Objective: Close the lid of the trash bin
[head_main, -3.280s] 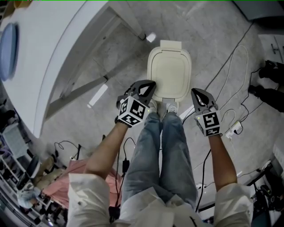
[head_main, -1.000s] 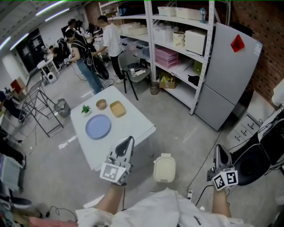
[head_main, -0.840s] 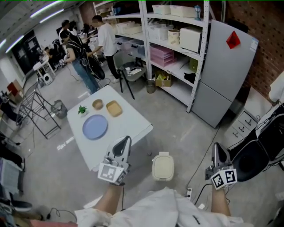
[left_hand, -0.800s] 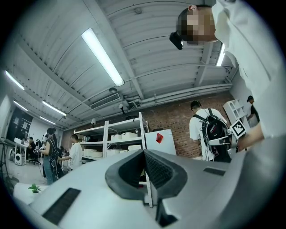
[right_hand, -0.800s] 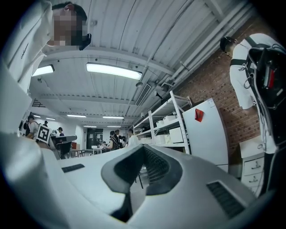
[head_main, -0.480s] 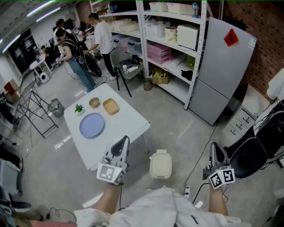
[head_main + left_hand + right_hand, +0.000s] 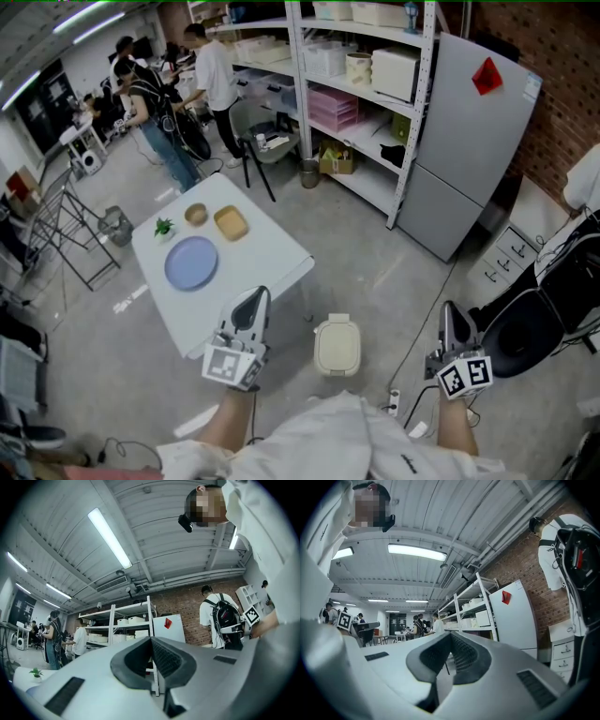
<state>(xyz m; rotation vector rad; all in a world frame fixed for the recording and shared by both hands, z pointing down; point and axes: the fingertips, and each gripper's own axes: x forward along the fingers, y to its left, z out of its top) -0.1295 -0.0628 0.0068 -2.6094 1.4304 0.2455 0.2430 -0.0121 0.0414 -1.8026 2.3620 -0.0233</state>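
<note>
Fingers point(image 7: 166, 660) pressed together and empty on your left gripper point(image 7: 251, 302) and right gripper point(image 7: 448, 317). The trash bin point(image 7: 337, 345) sits on the floor between them, lid down. Both forearms reach forward, grippers roughly level. Seconds ago you loomed right over the bin; now it's small, with the white table point(image 7: 253, 267) beside it.

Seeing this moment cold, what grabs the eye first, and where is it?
The cream trash bin stands on the floor at lower centre with its lid down, flanked in the head view by the left tool and the right tool, both shut, empty and touching nothing. Up and to the left, a white table carries a blue plate. A grey fridge with a red diamond sticker stands at the upper right.
</note>
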